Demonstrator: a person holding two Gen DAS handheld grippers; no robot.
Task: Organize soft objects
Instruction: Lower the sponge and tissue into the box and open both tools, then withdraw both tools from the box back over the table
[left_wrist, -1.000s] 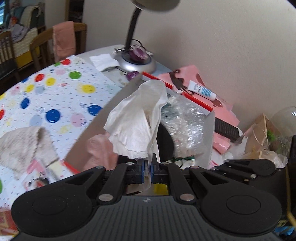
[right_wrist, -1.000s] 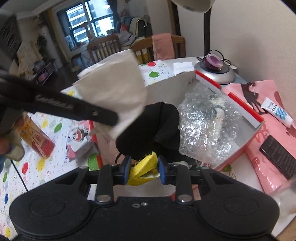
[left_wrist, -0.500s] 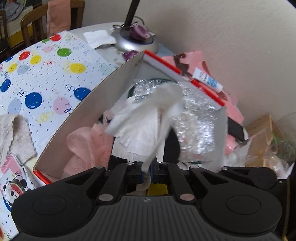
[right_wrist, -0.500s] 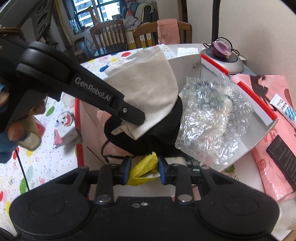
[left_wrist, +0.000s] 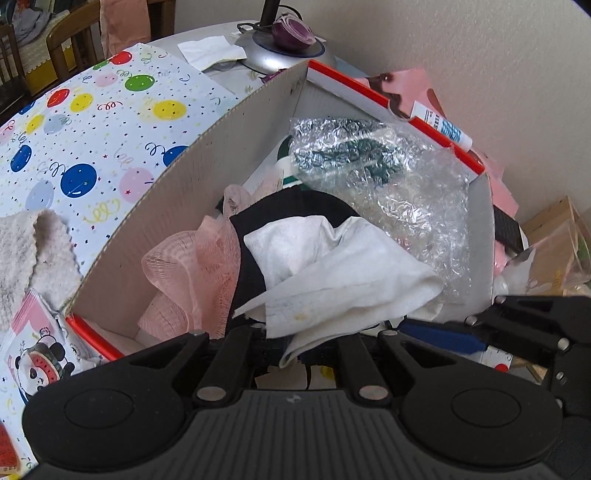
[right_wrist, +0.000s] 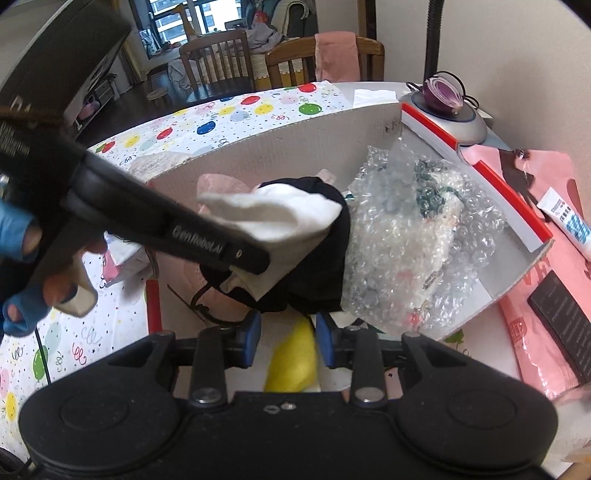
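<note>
We are working over the cardboard box (left_wrist: 207, 177), which is sitting on the balloon-print tablecloth (left_wrist: 96, 122). Our left gripper (left_wrist: 295, 354) is pinching a white cloth (left_wrist: 332, 280) with its jaws fully closed on one corner; the cloth is draping over the black fabric (left_wrist: 295, 206) inside the box. Beside that, against the box's left wall, pink mesh (left_wrist: 192, 269) is lying, and bubble wrap (left_wrist: 406, 199) is filling the far right part of the box. Our right gripper (right_wrist: 288, 334) is holding its jaws partly apart around a yellow piece (right_wrist: 295, 362) at the box's near edge; we cannot tell whether the pads are pressing it.
</note>
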